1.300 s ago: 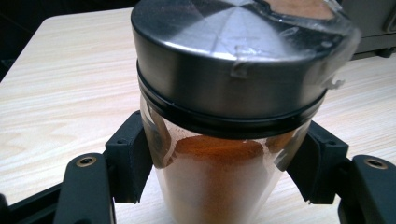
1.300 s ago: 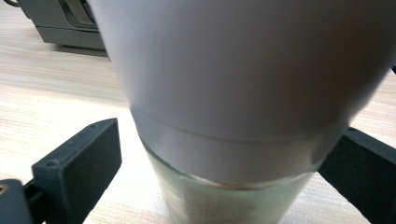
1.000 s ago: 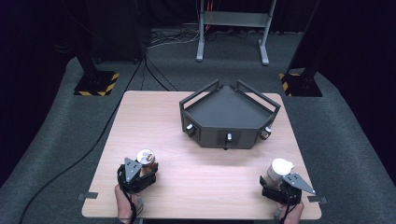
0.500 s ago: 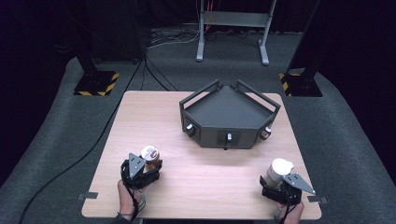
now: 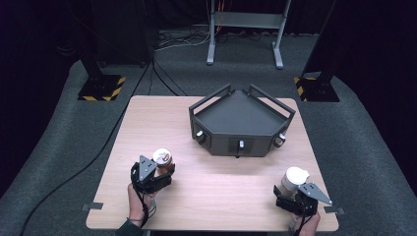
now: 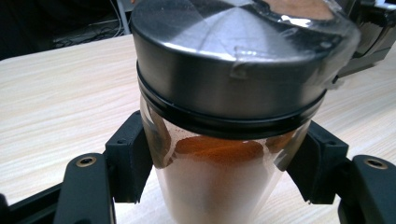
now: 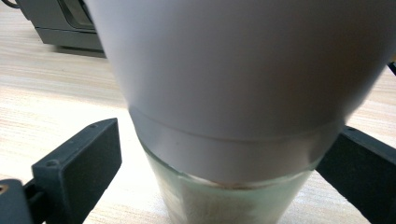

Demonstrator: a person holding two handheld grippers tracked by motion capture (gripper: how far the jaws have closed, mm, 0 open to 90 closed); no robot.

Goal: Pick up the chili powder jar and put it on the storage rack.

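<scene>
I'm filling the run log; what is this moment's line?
left gripper: shut on metal-lidded jar | right gripper: open around white-lidded jar | tray: empty

White-capped jar (image 7: 224, 93) blurred, top cropped; right tool's (image 7: 224, 182) pad contact hidden.

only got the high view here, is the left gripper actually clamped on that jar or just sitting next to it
Observer: Clamped. On the left gripper, both jaws press on the glass of the dark-lidded jar.
Operator: whats in it
Observer: Reddish-brown powder, and clear tape runs over the lid.
Operator: and the right one
Observer: The jaws of the right gripper flank the white-lidded jar, but a gap shows between one jaw and the glass.
</scene>
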